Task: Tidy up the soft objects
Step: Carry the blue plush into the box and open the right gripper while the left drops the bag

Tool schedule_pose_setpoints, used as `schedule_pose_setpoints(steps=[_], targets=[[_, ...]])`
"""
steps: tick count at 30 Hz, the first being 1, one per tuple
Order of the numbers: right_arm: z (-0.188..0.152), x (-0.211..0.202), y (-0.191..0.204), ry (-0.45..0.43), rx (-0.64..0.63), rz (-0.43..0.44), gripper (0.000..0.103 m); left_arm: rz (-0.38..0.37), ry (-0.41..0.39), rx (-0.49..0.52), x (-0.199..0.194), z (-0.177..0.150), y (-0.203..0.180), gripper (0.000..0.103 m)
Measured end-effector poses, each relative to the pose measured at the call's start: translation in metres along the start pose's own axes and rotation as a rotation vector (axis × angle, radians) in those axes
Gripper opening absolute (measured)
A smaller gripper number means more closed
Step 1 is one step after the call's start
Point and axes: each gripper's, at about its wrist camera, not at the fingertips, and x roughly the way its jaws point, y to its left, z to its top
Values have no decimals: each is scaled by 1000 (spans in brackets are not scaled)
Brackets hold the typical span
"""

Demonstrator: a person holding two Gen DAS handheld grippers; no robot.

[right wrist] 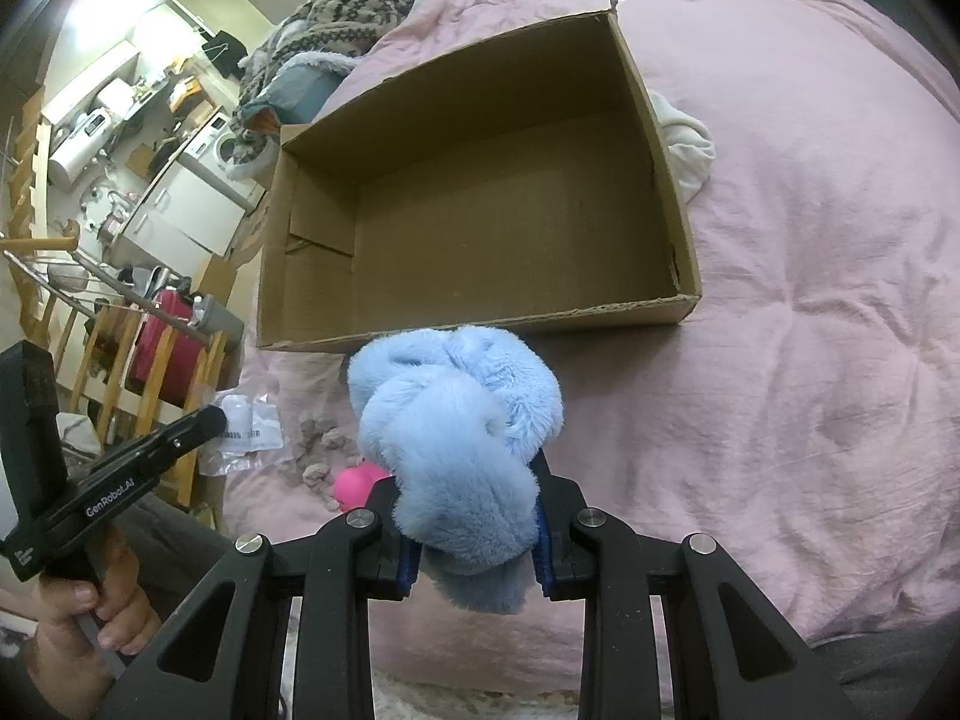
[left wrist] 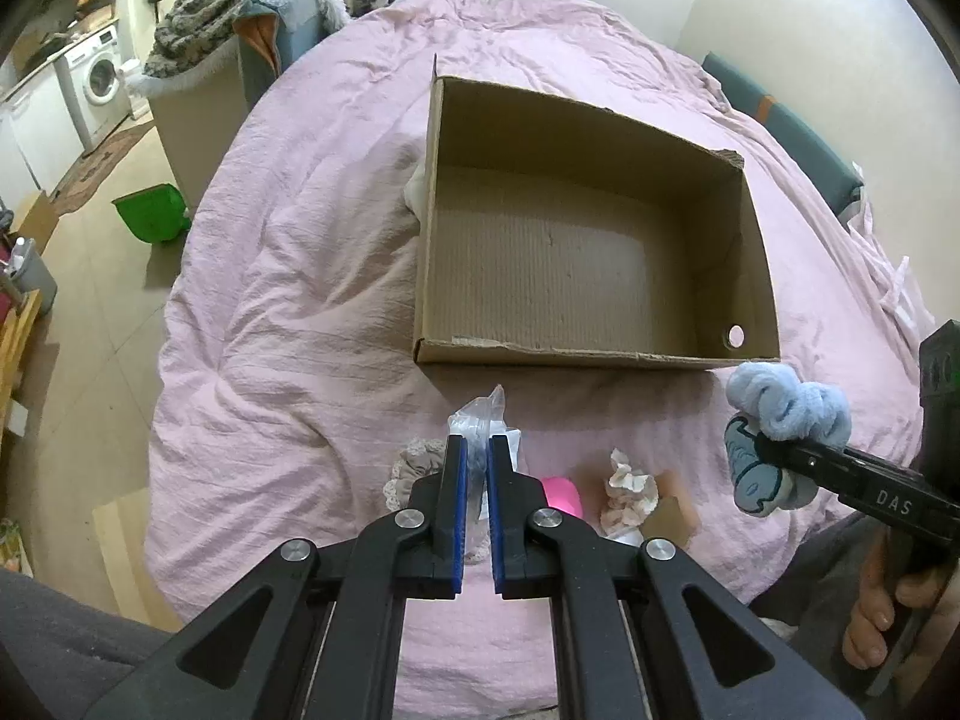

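Just short of the open brown cardboard box (right wrist: 480, 204) on the pink quilted bed (right wrist: 810, 300), the right hand-held gripper (right wrist: 474, 534) is clamping a fluffy light-blue plush toy (right wrist: 456, 432). Next, probably, carrying it over the box's near wall and releasing. The left hand-held gripper (left wrist: 478, 468) is pinching a clear plastic bag (left wrist: 480, 420) near the bed's front edge; a cluttered kitchen lies beyond.

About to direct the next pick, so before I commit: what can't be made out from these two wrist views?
- Pink object: left wrist view, mostly behind the left gripper; identity unclear.
- Left gripper's grasp: narrow gap over the clear plastic bag; contact uncertain.
- White cloth: both views, largely behind the cardboard box wall.
- Right gripper fingertips: right wrist view, buried in the blue plush toy.
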Motion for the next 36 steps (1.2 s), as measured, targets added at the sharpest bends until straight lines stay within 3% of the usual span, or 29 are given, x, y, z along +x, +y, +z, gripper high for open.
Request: schedule_pose_setpoints(steps=[4,8,15,21,26,33,36], targets=[[1,-10,5,-45,-16,22,30,37,-114,27,-24,0,-5,6],[10,-33,12,-152,-47,50,30,55,-230,46,-52,15,-7,6],[43,-51,11,-249,-67,40,30,73,-326,89,-62,59,-17,6],[71,-36,2,-260,-71,-9,30,97,-337,116,-38,83,-29,6],[69,-20,-1,-252,-55,-50,30,98,-301,127,-1,85,-34,6],[62,3,-6,-169,-38,-99,30,89,-230,107,33,81,-31,6],[60,8,-3,-160,-49,-110,31,130,-227,93,38,79,-28,6]])
